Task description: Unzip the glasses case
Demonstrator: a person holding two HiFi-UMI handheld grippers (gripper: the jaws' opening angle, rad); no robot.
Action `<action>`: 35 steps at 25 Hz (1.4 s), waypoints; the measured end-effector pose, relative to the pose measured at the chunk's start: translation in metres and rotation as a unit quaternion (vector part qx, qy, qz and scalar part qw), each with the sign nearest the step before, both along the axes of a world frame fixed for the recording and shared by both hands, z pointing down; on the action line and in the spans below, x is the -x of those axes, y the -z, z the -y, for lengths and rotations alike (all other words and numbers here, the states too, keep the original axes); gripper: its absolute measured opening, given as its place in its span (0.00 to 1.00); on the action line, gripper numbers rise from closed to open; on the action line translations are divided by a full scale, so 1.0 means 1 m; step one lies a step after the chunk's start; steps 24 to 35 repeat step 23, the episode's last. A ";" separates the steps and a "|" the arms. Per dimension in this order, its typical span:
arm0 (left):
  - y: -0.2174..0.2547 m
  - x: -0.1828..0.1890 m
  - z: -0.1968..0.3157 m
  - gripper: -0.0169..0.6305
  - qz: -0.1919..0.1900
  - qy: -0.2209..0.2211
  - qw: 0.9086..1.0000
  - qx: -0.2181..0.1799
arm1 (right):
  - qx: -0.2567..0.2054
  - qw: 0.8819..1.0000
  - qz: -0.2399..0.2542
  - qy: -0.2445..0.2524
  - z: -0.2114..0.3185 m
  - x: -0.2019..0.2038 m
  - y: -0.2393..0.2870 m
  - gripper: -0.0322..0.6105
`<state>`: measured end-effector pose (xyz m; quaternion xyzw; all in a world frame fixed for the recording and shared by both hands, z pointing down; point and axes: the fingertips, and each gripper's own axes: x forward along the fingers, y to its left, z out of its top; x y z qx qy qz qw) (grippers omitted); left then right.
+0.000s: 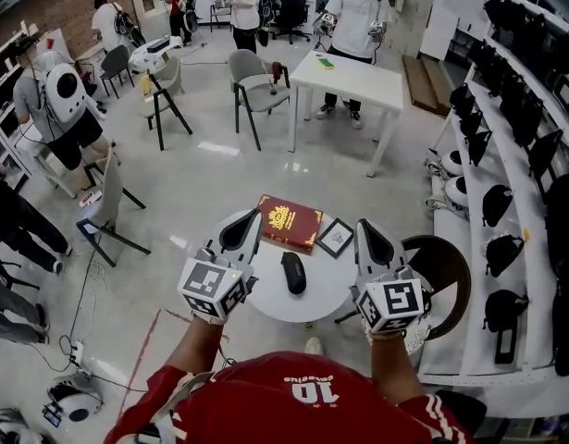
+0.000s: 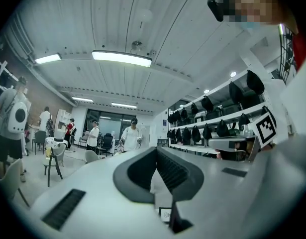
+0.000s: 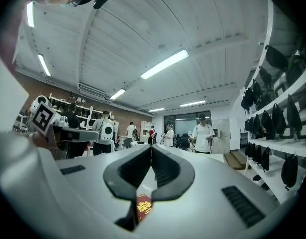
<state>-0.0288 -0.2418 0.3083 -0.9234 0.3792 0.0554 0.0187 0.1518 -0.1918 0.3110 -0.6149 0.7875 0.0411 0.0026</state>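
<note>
**Both grippers closed, glasses case alone on the table**

Head view: A small round white table (image 1: pixel 265 305) stands in front of the person. The black glasses case (image 1: pixel 293 273) lies in the middle of the table. A red book (image 1: pixel 289 222) lies at the far side of the table. A little framed picture (image 1: pixel 336 238) lies just beside the book, near the table's far right edge. The left gripper (image 1: pixel 248 223) is above the table's left edge. The right gripper (image 1: pixel 366 231) is above the table's right edge. The case sits between the two grippers, and neither one touches it. I cannot tell from here if the case's zip is open or shut.

Left gripper view: The two dark jaws are pressed together at the tips. There is nothing between them. This gripper points out over the table into the room. A bit of the little framed picture peeks out below the jaws.

Right gripper view: These jaws are pressed together too, with nothing held. This gripper also points out over the table. A bit of the red book shows below the jaws.
</note>
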 end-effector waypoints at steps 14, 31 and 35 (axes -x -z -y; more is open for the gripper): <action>0.000 0.006 0.002 0.04 0.003 0.009 1.000 -0.002 | -0.002 1.000 -0.010 0.006 0.005 0.005 0.002 0.07; -0.002 0.012 0.008 0.04 0.009 0.018 1.000 -0.008 | 0.006 1.000 -0.003 0.005 0.010 0.007 -0.002 0.07; -0.002 0.012 0.008 0.04 0.009 0.018 1.000 -0.008 | 0.006 1.000 -0.003 0.005 0.010 0.007 -0.002 0.07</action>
